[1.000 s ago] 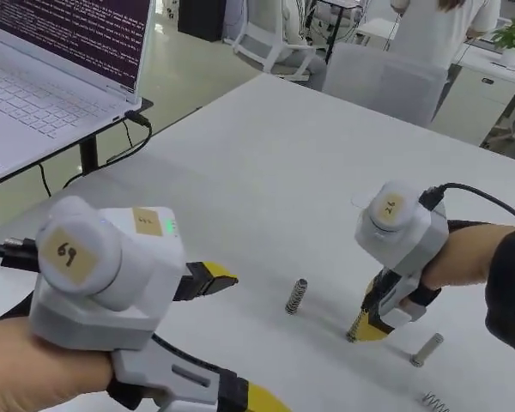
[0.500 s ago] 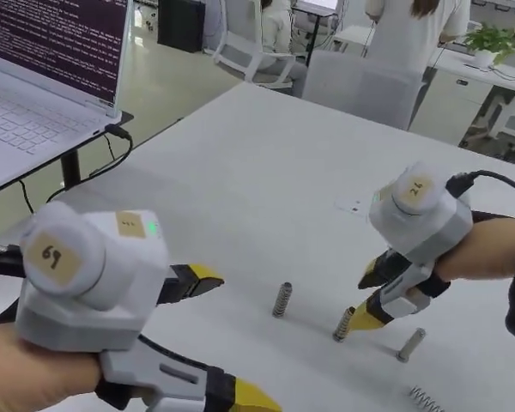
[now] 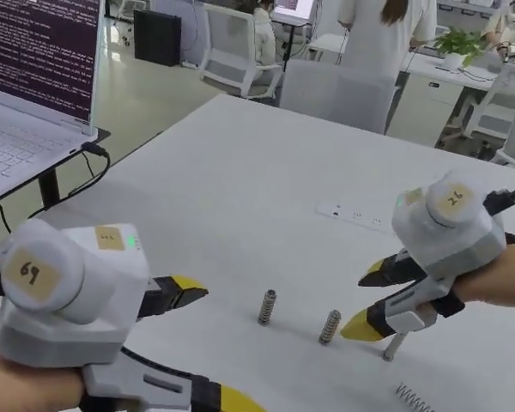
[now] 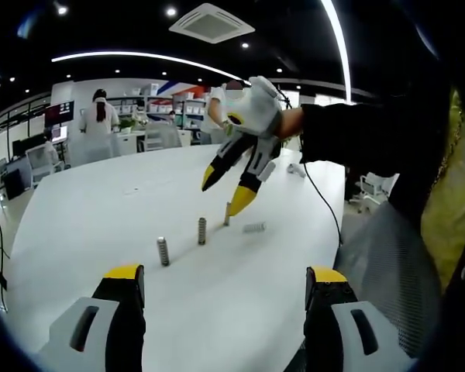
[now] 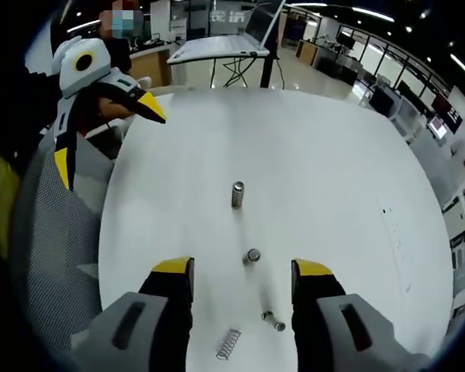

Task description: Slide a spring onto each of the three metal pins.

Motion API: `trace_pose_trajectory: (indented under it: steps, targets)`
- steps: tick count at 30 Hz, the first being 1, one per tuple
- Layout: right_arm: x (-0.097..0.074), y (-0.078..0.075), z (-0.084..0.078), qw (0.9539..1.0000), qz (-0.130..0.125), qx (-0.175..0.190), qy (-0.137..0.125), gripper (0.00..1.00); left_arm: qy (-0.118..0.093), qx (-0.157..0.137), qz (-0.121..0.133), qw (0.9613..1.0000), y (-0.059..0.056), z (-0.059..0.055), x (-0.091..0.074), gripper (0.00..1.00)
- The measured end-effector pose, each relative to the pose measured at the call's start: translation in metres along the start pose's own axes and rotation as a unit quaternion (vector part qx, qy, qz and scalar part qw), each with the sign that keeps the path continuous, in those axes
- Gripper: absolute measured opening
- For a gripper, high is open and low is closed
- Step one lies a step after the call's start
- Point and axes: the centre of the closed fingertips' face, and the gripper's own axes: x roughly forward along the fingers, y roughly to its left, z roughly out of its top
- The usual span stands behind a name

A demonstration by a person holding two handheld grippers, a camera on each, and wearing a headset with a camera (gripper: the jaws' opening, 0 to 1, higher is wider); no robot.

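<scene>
Two upright pins wear springs: the first spring (image 3: 267,306) (image 4: 163,250) (image 5: 237,194) and the second spring (image 3: 330,326) (image 4: 202,230) (image 5: 253,255). A bare pin (image 3: 393,345) (image 4: 227,213) (image 5: 273,320) stands just right of them, under the right gripper's lower jaw. A loose spring (image 3: 412,396) (image 4: 253,227) (image 5: 229,343) lies on the white table beside it. My right gripper (image 3: 365,300) (image 5: 243,269) (image 4: 236,178) hovers open just right of the second spring, holding nothing. My left gripper (image 3: 210,343) (image 4: 225,279) (image 5: 101,77) is open and empty, well left of the pins.
A laptop (image 3: 34,103) sits on a stand at the far left, with a cable hanging below. A white power strip (image 3: 352,216) lies on the table (image 3: 240,172) behind the pins. Chairs and people stand beyond the far edge.
My right gripper has drawn back to the right from the second spring, which stays on its pin. The head camera has shifted; the left gripper has barely moved.
</scene>
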Motion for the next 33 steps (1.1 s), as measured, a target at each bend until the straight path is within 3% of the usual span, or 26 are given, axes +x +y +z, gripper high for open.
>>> trace_pose_trajectory:
  steps: [5,11,22,33]
  targets:
    - [-0.012,0.000,0.002,0.9991,-0.022,0.014,-0.033,0.55,0.001,-0.002,-0.003,1.0000,-0.001,-0.001,0.001,0.83]
    - [-0.024,0.002,-0.001,0.9972,-0.041,0.031,-0.054,0.57,0.004,-0.002,-0.009,1.0000,-0.002,-0.001,0.004,0.83]
    - [-0.054,0.009,-0.002,0.9895,-0.077,0.063,-0.105,0.61,0.004,0.004,-0.021,0.9998,-0.005,0.003,0.012,0.82]
    - [-0.072,0.014,-0.028,0.9822,-0.102,0.099,-0.123,0.63,0.006,0.007,-0.029,0.9995,-0.009,0.007,0.020,0.82]
